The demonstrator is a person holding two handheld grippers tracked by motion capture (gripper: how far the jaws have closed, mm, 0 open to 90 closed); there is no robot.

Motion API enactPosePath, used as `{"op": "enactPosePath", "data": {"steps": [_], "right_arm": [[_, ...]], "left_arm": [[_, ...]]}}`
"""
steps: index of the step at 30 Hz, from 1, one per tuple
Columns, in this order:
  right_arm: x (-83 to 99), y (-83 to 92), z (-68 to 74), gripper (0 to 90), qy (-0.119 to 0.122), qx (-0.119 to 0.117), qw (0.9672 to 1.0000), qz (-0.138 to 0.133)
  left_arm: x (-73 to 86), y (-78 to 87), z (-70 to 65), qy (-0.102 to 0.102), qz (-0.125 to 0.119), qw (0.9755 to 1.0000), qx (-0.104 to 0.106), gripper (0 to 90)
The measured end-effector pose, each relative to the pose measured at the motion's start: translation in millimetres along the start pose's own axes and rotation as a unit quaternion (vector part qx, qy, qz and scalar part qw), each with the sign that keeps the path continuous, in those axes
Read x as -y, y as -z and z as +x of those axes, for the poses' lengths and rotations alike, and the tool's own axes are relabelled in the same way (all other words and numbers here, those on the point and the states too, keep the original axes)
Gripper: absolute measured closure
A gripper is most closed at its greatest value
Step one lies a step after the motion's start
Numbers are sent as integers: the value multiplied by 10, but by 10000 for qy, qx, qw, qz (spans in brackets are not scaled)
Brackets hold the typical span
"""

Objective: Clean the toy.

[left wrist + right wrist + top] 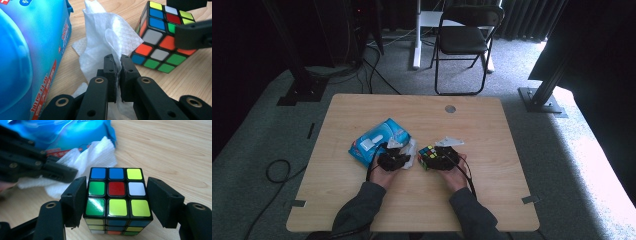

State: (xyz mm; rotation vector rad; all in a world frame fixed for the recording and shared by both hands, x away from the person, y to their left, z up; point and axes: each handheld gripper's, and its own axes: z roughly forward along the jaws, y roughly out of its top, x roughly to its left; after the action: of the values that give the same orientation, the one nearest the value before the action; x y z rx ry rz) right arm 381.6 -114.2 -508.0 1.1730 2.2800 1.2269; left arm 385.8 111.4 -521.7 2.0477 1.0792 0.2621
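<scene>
right gripper (117,202) has its two black jaws standing on either side of the puzzle cube (117,195), flanking the cube's sides; the left pad looks pressed to the cube while a thin gap seems to remain at the right pad, so i judge the hold not quite seated. the cube sits on the wooden table (472,125) directly ahead of this gripper, between its jaws, and just to the right of the white wipe (105,42). left gripper (116,75) is pinched tight on a fold of that wipe, which trails from the blue wipe pack (27,50) lying to its left. in the high view the cube (428,156) lies between the two hands, nearer the right hand. the coming move likely turns on this: the wipe is just beside the cube's left face, so a short sideways reach brings them together.
</scene>
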Motion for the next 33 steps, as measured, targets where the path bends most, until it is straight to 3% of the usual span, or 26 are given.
{"op": "enactPosePath", "data": {"steps": [5,13,28,33], "right_arm": [[23,17,-13,343,390,-334,9987,49],[38,46,-95,342,600,-645,9961,104],[68,86,-143,333,705,-696,9950,152],[80,106,-150,294,708,-654,9951,217]], "left_arm": [[-3,0,-3,-24,15,10000,1,850],[-12,1,-4,-30,9,10000,14,850],[-19,4,-18,-28,-10,10000,15,850],[-21,5,-21,-21,-24,10000,20,850]]}}
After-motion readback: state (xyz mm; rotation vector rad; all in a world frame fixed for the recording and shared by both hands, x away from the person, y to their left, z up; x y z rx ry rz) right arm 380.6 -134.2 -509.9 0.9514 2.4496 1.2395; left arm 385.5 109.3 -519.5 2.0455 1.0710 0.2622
